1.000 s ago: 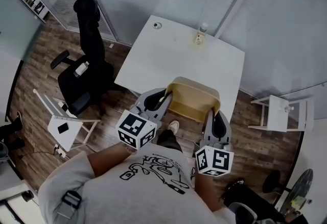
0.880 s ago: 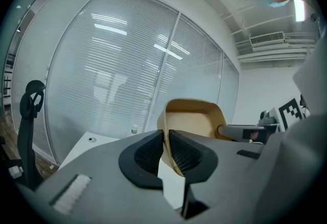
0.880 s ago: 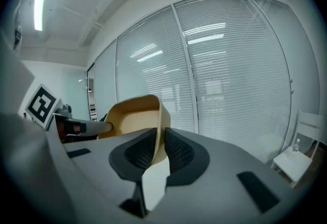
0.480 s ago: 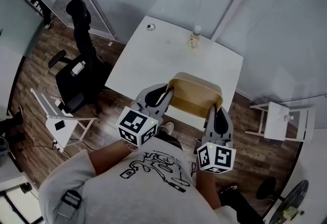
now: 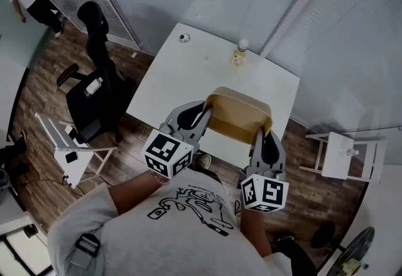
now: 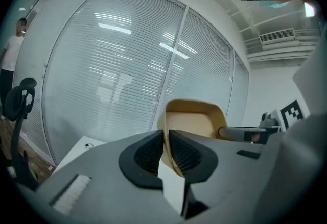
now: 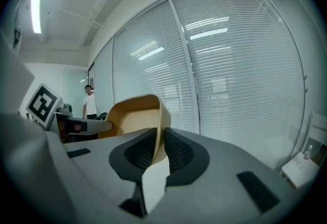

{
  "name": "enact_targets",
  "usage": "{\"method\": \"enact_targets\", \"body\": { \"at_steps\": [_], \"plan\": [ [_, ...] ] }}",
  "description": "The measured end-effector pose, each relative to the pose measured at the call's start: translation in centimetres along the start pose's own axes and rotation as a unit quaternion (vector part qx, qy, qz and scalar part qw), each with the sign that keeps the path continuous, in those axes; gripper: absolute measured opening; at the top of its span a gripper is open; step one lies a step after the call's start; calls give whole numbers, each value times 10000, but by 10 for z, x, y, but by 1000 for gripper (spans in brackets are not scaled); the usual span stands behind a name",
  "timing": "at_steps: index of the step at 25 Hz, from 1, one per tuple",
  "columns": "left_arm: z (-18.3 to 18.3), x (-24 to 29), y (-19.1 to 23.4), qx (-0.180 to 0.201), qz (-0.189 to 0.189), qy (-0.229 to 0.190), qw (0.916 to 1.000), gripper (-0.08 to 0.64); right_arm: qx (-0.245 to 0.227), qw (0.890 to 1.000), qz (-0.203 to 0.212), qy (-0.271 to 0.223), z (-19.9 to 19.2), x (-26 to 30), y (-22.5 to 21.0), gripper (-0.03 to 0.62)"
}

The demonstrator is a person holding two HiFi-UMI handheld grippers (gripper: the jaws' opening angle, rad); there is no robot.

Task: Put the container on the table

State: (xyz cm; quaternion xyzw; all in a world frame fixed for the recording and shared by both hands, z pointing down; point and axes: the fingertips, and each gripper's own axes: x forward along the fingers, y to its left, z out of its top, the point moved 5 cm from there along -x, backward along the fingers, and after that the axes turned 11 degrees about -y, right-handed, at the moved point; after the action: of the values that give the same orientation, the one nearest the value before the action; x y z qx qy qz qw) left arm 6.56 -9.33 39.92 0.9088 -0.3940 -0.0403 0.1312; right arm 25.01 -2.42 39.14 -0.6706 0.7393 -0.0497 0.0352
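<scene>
Container (image 5: 239, 119) (smooth, tan, round-cornered) pinched by left tool (image 5: 203, 113), right tool (image 5: 258, 136).

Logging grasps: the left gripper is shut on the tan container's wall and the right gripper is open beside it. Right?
No. The right gripper is shut too, pinching the other wall of the container, as the right gripper view shows. The left gripper is indeed shut on its wall.

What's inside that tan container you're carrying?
Nothing shows: the tan container looks empty in the head view. The left gripper and right gripper, jaws pinching its side walls, cover its near corners, so those spots are unseen.
</scene>
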Motion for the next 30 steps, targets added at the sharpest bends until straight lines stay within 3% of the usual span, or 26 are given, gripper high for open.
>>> {"method": "enact_targets", "body": {
  "at_steps": [16,24,30],
  "plan": [
    [39,41,107,-7,-280,-70,9996,31,-179,9996,-221,-74,6,105,49,34],
    [37,52,124,-86,-316,84,9994,31,-238,9993,-277,94,0,124,50,34],
    [11,64,137,-306,-279,402,9983,31,-154,9983,-353,446,-31,135,42,34]
  ]
}}
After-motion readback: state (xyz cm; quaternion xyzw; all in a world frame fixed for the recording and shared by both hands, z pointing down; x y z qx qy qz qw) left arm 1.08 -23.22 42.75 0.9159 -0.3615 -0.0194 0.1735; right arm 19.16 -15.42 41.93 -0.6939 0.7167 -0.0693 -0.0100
